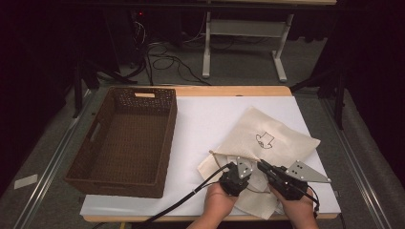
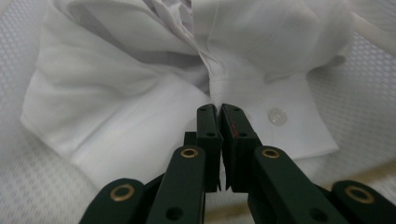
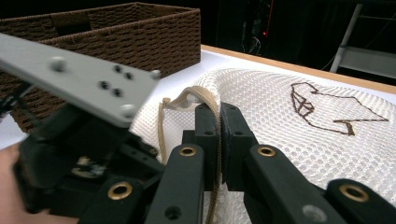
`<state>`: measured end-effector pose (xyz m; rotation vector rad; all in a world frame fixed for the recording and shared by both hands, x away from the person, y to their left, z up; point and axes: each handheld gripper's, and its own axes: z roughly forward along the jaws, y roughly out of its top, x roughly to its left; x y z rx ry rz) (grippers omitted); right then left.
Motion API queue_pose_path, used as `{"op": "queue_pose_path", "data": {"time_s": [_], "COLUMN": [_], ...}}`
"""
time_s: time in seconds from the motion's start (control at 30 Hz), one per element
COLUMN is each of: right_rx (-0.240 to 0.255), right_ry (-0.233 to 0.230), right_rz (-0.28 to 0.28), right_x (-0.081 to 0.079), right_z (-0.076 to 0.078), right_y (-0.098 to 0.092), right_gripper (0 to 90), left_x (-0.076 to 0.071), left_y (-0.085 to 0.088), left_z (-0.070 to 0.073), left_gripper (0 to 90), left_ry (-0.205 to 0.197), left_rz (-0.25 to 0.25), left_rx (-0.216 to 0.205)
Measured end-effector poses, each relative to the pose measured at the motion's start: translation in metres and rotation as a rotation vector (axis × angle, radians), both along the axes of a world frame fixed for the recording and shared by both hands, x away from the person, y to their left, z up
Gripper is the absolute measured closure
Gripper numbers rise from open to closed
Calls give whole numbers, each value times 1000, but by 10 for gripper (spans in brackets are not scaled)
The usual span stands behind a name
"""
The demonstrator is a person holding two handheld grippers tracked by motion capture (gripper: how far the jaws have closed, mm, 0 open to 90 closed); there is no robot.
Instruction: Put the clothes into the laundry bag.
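Right gripper view: our right tool [image 3: 219, 109] is clenching the mesh bag's [image 3: 289, 135] beige drawstring [image 3: 212, 100]. Just beside it our left tool [image 2: 219, 111] is clenched, nipping the white shirt [image 2: 154, 93] inside. We should be keeping the mouth lifted wide while pushing cloth deeper.

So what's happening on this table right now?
A person works at a mesh laundry bag with a gripper in each hand. The right gripper is shut on the bag's tan drawstring at its mouth. The left gripper is shut, its tips at a folded white shirt inside the bag, next to a button; whether it pinches cloth is unclear. A brown wicker basket stands to the left.
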<state>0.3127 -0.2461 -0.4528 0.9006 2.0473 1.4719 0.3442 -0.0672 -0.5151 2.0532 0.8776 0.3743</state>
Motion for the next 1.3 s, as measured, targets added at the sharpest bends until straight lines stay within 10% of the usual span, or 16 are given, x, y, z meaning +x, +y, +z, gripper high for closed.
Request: {"op": "queue_pose_path", "data": {"time_s": [0.3, 0.93, 1.13, 1.3], "right_rx": [2, -9, -62, -139], "right_ry": [4, -1, -3, 36], "right_rz": [-1, -7, 0, 33], "right_x": [0, -3, -9, -14], "right_z": [-1, 0, -5, -15], "right_y": [0, 1, 5, 14], "right_gripper": [885, 882, 882, 880], "left_x": [-16, -81, -72, -70], "left_y": [24, 143, 149, 147], "left_z": [3, 30, 38, 31], "left_gripper": [504, 410, 416, 415], "left_ry": [-63, -108, -91, -69], "left_rz": [31, 14, 43, 27], "left_rx": [-90, -206, -273, -228]}}
